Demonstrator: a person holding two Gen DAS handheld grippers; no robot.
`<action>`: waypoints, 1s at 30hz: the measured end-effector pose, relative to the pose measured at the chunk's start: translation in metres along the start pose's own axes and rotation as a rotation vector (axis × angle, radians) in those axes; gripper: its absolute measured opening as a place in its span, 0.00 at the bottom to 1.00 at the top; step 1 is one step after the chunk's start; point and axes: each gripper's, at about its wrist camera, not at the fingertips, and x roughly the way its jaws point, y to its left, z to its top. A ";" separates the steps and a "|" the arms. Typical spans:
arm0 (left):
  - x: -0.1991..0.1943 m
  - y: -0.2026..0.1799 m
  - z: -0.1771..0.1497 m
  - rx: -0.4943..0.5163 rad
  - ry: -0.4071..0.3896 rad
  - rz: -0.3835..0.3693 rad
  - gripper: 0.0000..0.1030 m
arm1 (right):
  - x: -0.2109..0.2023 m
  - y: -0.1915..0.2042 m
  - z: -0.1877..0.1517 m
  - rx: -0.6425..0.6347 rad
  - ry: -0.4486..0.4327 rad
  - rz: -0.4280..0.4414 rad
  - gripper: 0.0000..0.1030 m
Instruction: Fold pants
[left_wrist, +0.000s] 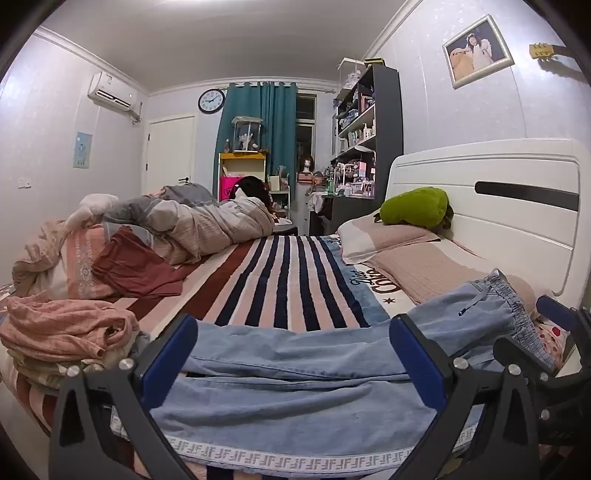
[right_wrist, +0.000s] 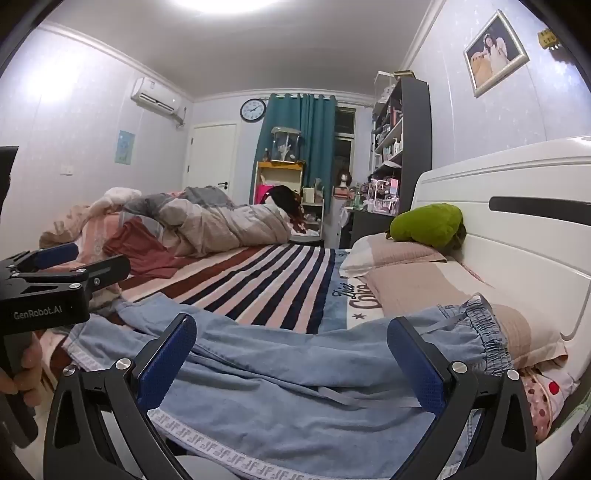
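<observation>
Light blue denim pants (left_wrist: 295, 384) lie flat along the near edge of the bed, waistband with drawstring at the right (left_wrist: 506, 295), legs to the left. My left gripper (left_wrist: 295, 339) is open, its blue-padded fingers (left_wrist: 170, 354) spread over the leg part. My right gripper (right_wrist: 291, 347) is open above the waist part of the pants (right_wrist: 295, 380); its fingers (right_wrist: 413, 358) hold nothing. The left gripper also shows at the left of the right wrist view (right_wrist: 70, 266), and the right gripper at the right edge of the left wrist view (left_wrist: 554, 332).
The bed has a striped blanket (left_wrist: 280, 280), pillows (left_wrist: 417, 258) and a green plush (left_wrist: 413, 206) by the white headboard (left_wrist: 517, 206). A heap of clothes (left_wrist: 62, 328) and a rumpled duvet (left_wrist: 192, 225) lie at left. Shelves (left_wrist: 369, 122) stand behind.
</observation>
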 end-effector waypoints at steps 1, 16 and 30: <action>0.001 0.000 0.000 0.000 0.001 0.002 0.99 | 0.000 0.000 0.000 -0.001 0.003 -0.002 0.99; -0.001 0.008 -0.002 0.009 -0.016 0.001 0.99 | 0.002 0.000 0.000 0.002 0.011 0.003 0.99; -0.001 0.013 -0.005 0.014 -0.013 0.005 0.99 | 0.003 0.005 -0.006 0.005 0.016 0.003 0.99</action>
